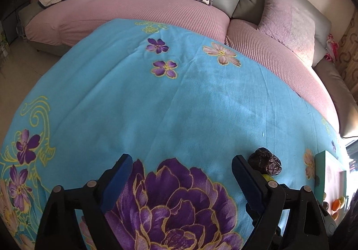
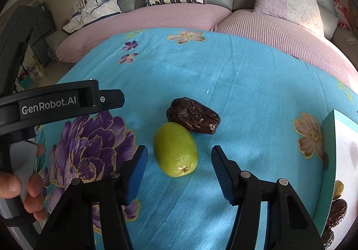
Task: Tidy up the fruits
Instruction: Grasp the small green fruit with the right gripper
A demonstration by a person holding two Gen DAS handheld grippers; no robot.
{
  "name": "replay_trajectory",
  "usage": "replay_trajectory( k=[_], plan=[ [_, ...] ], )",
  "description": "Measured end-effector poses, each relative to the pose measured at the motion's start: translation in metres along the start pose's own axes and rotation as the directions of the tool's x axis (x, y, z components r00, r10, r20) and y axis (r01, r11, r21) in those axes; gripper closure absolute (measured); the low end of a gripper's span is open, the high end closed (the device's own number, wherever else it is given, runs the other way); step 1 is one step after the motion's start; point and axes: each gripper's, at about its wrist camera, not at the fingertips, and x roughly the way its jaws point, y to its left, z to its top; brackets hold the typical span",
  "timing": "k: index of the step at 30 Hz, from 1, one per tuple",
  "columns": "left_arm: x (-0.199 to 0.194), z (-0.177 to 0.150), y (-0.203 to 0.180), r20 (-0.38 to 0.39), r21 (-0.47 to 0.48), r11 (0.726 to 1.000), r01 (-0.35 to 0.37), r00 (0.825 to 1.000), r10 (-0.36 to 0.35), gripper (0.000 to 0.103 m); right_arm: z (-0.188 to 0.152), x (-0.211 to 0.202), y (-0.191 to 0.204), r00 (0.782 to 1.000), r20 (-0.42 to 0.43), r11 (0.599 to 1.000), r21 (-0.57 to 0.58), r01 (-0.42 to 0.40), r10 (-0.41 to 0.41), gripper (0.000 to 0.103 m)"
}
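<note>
Just short of the green fruit [image 2: 175,149], the right gripper [image 2: 179,166] hovers low, jaws spread; beside it the left gripper [image 1: 182,174] gapes empty over bare blue cloth [image 1: 179,104].

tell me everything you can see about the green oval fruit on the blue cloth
The green oval fruit is smooth, yellowish-green, with a small brown stem scar at its near end. It lies on its side on the blue floral cloth, its far end touching the wrinkled dark brown date. It sits between the open fingers of the right gripper, which do not touch it. In the left wrist view only a sliver shows.
</note>
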Motion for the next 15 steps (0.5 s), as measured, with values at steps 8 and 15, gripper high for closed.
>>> replay_trajectory(
  k=[8,15],
  plan=[
    [0.0,-0.001,-0.005,-0.003,0.005,1.0,0.009,1.0,-0.009,0.011,0.0,0.0,0.002,1.0,-0.002,1.0,-0.011,-0.024,0.024,0.06],
    [-0.004,0.0,-0.009,0.011,-0.002,0.999,0.046,0.999,-0.046,0.011,-0.001,-0.008,0.0,0.999,-0.008,0.999,-0.018,-0.042,0.042,0.061]
  ],
)
